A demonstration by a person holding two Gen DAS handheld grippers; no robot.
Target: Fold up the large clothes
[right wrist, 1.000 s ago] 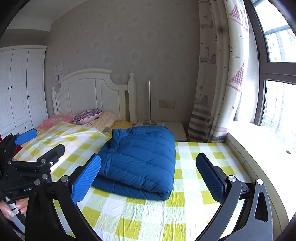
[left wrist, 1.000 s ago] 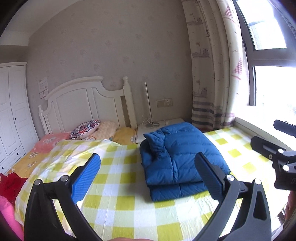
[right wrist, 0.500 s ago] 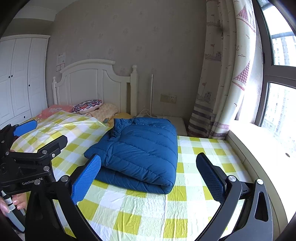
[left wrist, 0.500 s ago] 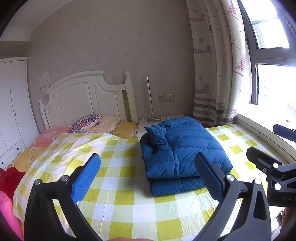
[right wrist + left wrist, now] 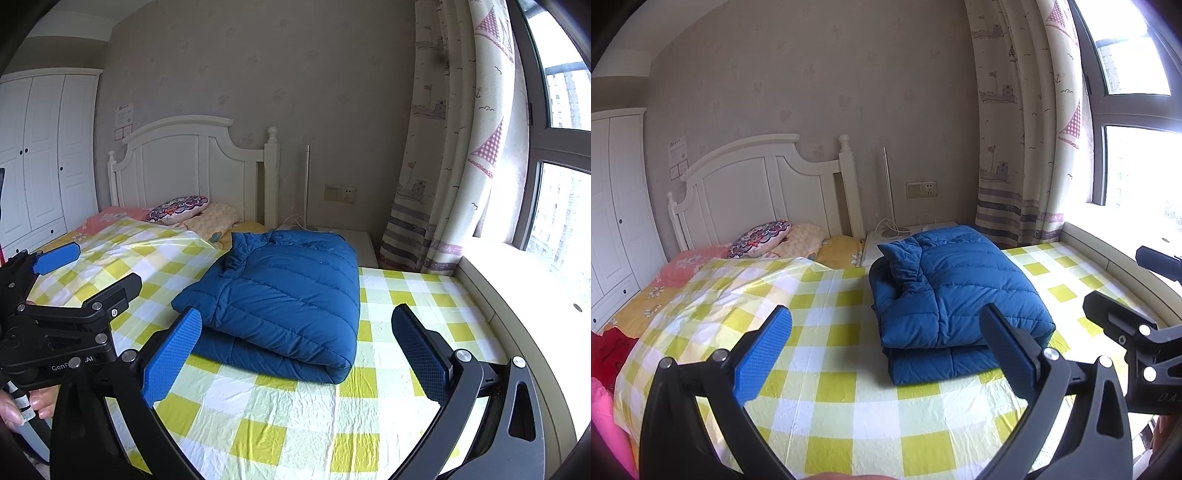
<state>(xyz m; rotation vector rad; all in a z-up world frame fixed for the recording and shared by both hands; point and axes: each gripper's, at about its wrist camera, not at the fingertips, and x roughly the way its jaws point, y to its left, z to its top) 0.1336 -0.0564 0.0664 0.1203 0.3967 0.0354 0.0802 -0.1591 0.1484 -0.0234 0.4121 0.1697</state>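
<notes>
A blue quilted down jacket (image 5: 956, 291) (image 5: 284, 299) lies folded into a thick rectangle on the yellow-and-white checked bed sheet (image 5: 827, 376) (image 5: 288, 413). My left gripper (image 5: 886, 339) hangs open above the sheet, short of the jacket's near edge, holding nothing. My right gripper (image 5: 297, 341) is open too, its fingers framing the jacket's near folded edge from a distance. Each gripper shows at the side of the other's view: the right gripper (image 5: 1123, 295) and the left gripper (image 5: 92, 266).
Pillows (image 5: 759, 240) lie by the white headboard (image 5: 764, 192). A white bedside table (image 5: 354, 240) with a cable stands behind the jacket. Curtains (image 5: 454, 155), a window sill (image 5: 517, 280) and a window flank the right. A white wardrobe (image 5: 40, 155) is at left. Red cloth (image 5: 605, 350) lies at the left bed edge.
Both grippers have drawn back and risen slightly, so the jacket sits a little lower and farther in both views. The jacket itself has not moved.
</notes>
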